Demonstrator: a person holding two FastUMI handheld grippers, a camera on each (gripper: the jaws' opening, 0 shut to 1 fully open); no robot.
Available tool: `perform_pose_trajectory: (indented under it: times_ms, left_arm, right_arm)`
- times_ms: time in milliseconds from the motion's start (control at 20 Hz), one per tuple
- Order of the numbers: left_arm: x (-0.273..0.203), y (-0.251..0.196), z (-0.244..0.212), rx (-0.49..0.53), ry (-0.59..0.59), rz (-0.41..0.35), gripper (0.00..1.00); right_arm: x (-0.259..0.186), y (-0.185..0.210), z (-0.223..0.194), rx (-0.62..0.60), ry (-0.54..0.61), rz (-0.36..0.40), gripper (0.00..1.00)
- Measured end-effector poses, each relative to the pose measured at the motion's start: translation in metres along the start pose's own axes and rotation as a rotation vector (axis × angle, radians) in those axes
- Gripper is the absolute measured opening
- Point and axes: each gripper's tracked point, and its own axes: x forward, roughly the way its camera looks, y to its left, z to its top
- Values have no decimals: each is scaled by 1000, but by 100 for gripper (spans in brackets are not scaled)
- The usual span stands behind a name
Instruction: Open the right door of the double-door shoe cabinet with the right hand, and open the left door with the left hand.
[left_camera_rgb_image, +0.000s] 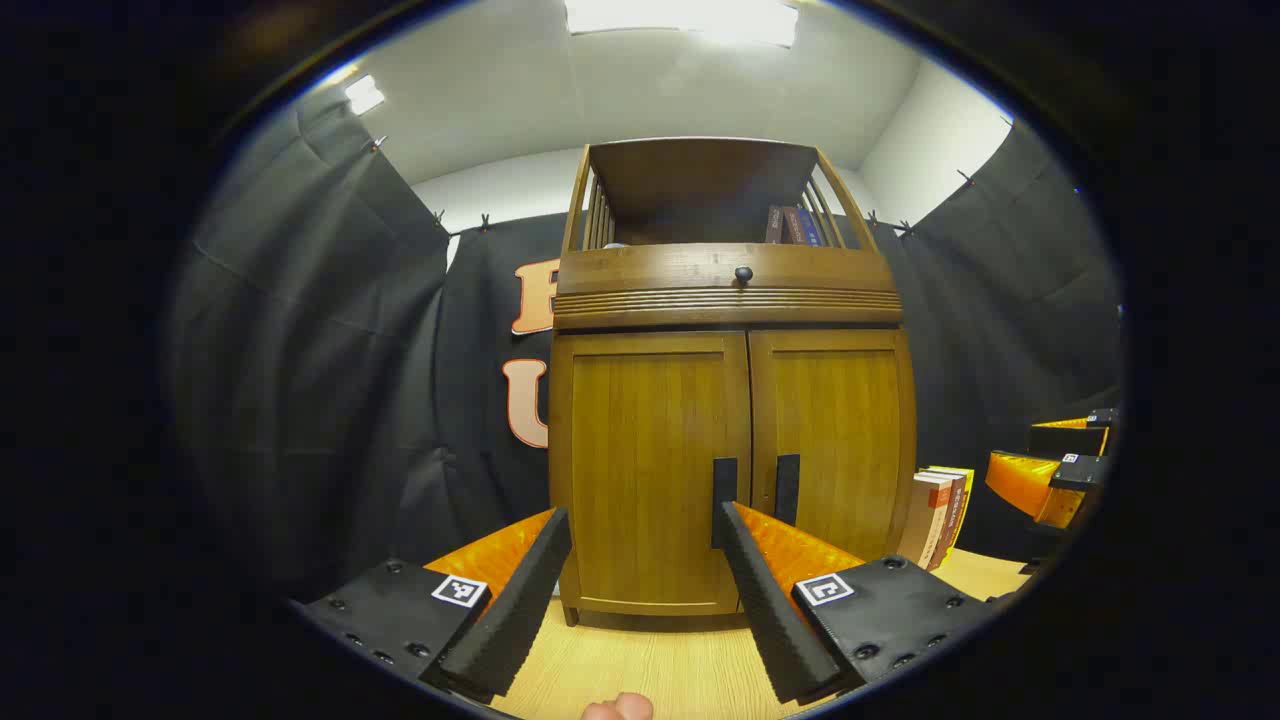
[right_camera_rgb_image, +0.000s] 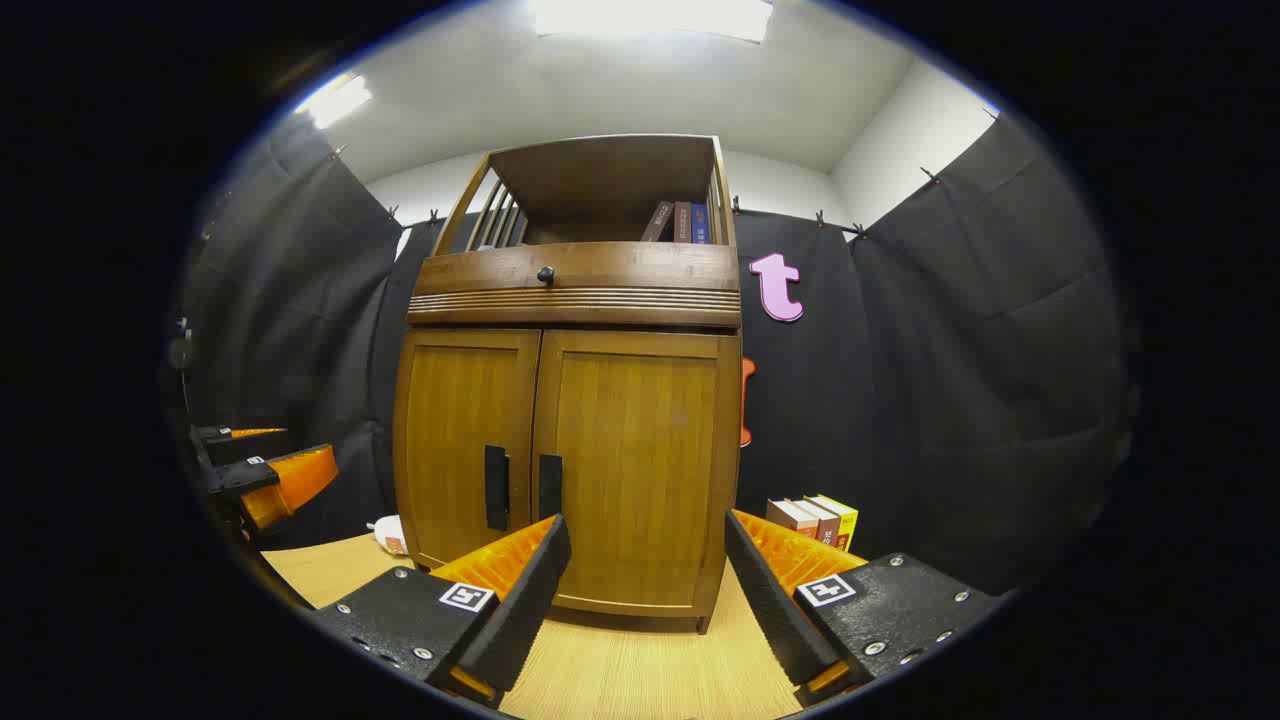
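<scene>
left gripper (left_camera_rgb_image: 640, 530): nearest the lens in the left gripper view, fingers spread wide, nothing between them, hanging just short of the cabinet front
right gripper (right_camera_rgb_image: 645, 535): same deal in the right gripper view, released and empty, aimed at the right door
shoe cabinet (right_camera_rgb_image: 570, 440): standing on the wooden table (right_camera_rgb_image: 650, 670), both doors shut flush
handles: right handle (right_camera_rgb_image: 550, 486) and left handle (right_camera_rgb_image: 496, 487) sit side by side at the centre seam
how I'd do it: imo right door first; slide one finger behind the bar, clench, then pull along the hinge arc, not straight back
count: two doors, two handles, one drawer knob (right_camera_rgb_image: 545, 274), three books (right_camera_rgb_image: 812, 520) standing right of the cabinet, more books on the top shelf
</scene>
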Motion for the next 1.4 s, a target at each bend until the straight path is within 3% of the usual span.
perform_pose_trajectory:
  times_ms: [50,550,600,700,800,900,1400]
  left_arm:
    - [0,0,0,-4,1,-4,96]
    - [2,5,-6,-9,-6,4,98]
    - [3,6,-5,-5,-9,7,97]
    - [2,8,-6,-8,-10,10,99]
    - [1,8,-5,-10,-13,12,97]
    - [0,10,-4,-3,-18,14,97]
    - [-2,15,-8,-3,1,27,99]
  right_arm:
    - [1,0,1,2,-3,-2,94]
    - [2,3,-5,3,2,-7,94]
    - [3,4,-4,2,-1,-4,99]
    - [3,7,-2,4,-5,2,94]
    - [4,7,1,6,-16,4,99]
    - [4,10,0,9,-17,12,94]
    - [8,18,-2,26,8,37,94]
